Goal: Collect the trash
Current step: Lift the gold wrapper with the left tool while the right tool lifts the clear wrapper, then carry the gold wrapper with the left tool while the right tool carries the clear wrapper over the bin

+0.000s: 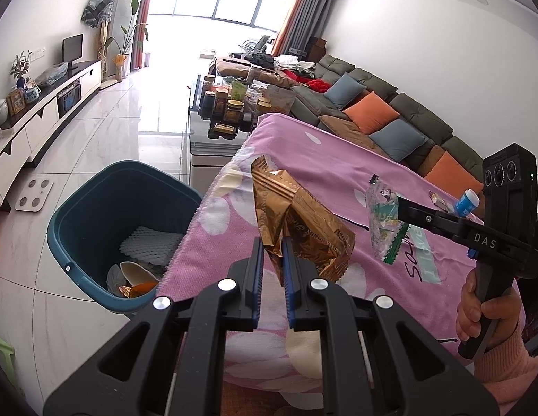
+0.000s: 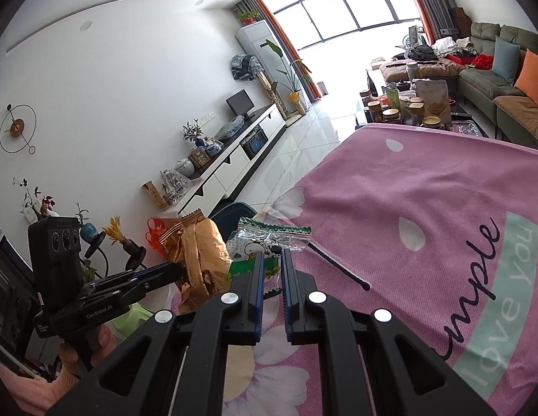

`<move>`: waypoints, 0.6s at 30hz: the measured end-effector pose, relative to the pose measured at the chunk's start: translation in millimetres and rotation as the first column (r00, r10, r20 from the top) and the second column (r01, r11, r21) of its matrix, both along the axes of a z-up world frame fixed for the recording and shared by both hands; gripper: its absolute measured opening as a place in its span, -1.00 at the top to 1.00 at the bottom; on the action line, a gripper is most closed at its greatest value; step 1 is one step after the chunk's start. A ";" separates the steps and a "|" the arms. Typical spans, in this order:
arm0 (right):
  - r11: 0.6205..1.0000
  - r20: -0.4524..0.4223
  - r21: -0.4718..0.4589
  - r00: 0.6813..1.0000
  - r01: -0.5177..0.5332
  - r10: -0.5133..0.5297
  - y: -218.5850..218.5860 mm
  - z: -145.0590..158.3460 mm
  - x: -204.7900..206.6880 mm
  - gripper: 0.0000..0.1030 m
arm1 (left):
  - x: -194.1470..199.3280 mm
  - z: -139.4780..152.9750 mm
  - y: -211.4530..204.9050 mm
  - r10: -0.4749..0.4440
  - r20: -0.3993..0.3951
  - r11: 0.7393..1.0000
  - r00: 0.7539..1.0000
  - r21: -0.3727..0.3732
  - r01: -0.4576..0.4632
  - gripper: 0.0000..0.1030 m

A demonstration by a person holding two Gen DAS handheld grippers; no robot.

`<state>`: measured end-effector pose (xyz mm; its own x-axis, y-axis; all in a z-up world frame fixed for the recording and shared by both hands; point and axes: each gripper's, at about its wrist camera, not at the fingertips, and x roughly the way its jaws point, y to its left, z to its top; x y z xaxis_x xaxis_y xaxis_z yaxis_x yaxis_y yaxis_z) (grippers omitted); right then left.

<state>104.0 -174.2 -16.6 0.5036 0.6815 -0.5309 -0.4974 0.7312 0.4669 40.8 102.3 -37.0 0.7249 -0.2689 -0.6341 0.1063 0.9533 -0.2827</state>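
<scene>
My left gripper [image 1: 273, 248] is shut on a crumpled gold foil wrapper [image 1: 296, 222], held above the pink cloth near the table's left edge. The same gold wrapper [image 2: 199, 253] shows at lower left in the right wrist view, with the left gripper [image 2: 180, 272] clamped on it. My right gripper [image 2: 271, 260] is shut on a clear plastic wrapper with green trim [image 2: 265, 239]. In the left wrist view that clear wrapper [image 1: 385, 218] hangs from the right gripper [image 1: 400, 209]. A teal bin [image 1: 95, 208] stands on the floor left of the table, holding white foam netting and other scraps.
The pink flowered cloth [image 2: 407, 242] covers the table; a thin black tie [image 2: 338, 267] lies on it. A small blue-capped bottle [image 1: 466, 202] and another wrapper sit at the cloth's far right. Jars crowd a glass coffee table [image 1: 231, 107] beyond. A sofa [image 1: 390, 114] runs along the right.
</scene>
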 end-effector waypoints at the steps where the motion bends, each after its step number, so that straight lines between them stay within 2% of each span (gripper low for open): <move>1: 1.000 0.000 0.000 1.000 -0.003 0.003 1.0 -0.2 0.4 0.84 | -0.1 0.0 1.0 0.003 0.000 1.000 1.000 -0.001 -0.003 0.79; 18: 0.999 0.011 -0.008 0.998 -0.054 0.054 23.4 2.3 4.6 0.84 | -2.7 0.5 16.7 0.052 0.005 0.999 0.999 0.007 -0.052 0.78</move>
